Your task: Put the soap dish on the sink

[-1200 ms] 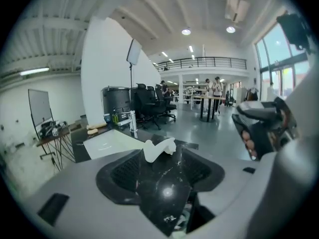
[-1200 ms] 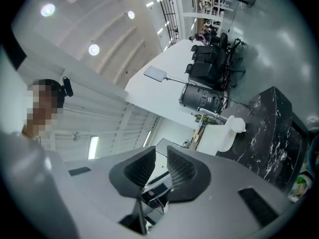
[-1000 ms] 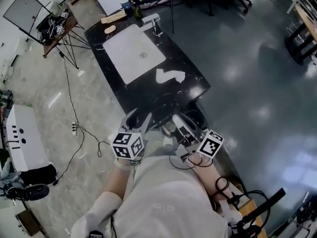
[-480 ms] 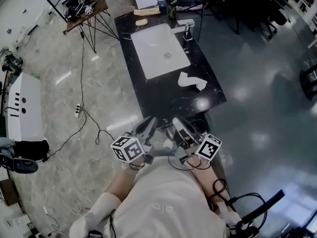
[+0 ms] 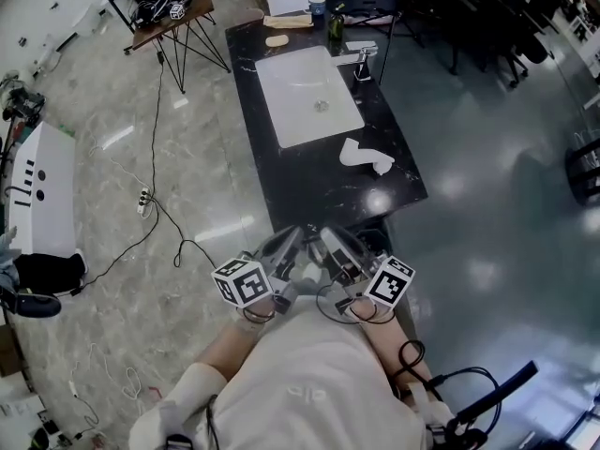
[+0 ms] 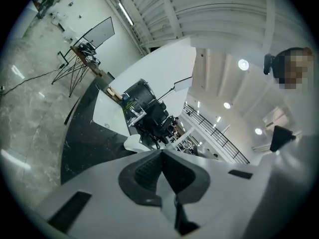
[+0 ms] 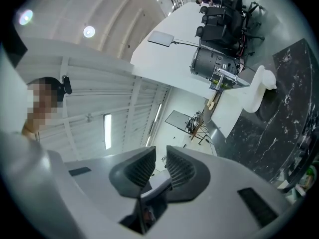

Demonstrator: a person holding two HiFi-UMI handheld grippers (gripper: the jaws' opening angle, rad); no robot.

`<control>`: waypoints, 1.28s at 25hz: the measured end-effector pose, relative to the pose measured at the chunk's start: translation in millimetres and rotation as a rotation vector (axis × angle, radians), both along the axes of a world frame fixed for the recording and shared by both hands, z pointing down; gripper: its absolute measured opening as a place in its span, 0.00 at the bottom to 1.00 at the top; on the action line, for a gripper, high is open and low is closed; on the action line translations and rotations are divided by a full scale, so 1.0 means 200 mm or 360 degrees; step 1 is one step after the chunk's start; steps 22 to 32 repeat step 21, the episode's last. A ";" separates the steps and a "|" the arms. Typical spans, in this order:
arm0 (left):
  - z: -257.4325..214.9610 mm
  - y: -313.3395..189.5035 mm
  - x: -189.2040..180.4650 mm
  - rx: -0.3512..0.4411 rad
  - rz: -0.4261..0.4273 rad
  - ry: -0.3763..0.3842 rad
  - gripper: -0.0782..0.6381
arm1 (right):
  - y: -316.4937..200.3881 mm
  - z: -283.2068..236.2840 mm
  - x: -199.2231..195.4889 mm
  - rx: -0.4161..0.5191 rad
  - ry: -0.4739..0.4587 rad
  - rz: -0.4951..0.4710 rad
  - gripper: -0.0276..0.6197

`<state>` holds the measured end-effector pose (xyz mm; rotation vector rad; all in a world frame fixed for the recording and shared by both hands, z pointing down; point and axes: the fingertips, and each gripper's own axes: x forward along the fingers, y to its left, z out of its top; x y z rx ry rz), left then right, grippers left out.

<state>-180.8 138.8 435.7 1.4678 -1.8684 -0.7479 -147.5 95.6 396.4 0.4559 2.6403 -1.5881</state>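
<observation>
My left claw has just closed on nothing; my right claw stands slightly apart, empty. The soap dish lies at the counter's far edge, beyond the sink. It's probably light, stiff wood; I'd pinch its long rim.

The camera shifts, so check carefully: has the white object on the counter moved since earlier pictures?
No. The white object stays off the near corner of the basin.

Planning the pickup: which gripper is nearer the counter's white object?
Right. Right gripper hangs short of the counter, in line with the white object; left gripper is further left.
</observation>
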 end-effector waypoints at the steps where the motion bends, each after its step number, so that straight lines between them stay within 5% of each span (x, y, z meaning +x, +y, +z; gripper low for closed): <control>1: 0.00 -0.01 0.00 0.0002 0.0004 0.0008 0.12 | -0.01 0.01 0.01 -0.0006 0.0006 0.0007 0.17; 14: 0.05 -0.11 0.10 -0.0052 0.0169 0.0027 0.12 | -0.11 0.06 0.08 -0.0061 0.0052 0.0108 0.17; 32: 0.08 -0.13 0.11 -0.0081 0.0182 0.0029 0.12 | -0.13 0.07 0.08 -0.0073 0.0053 0.0110 0.17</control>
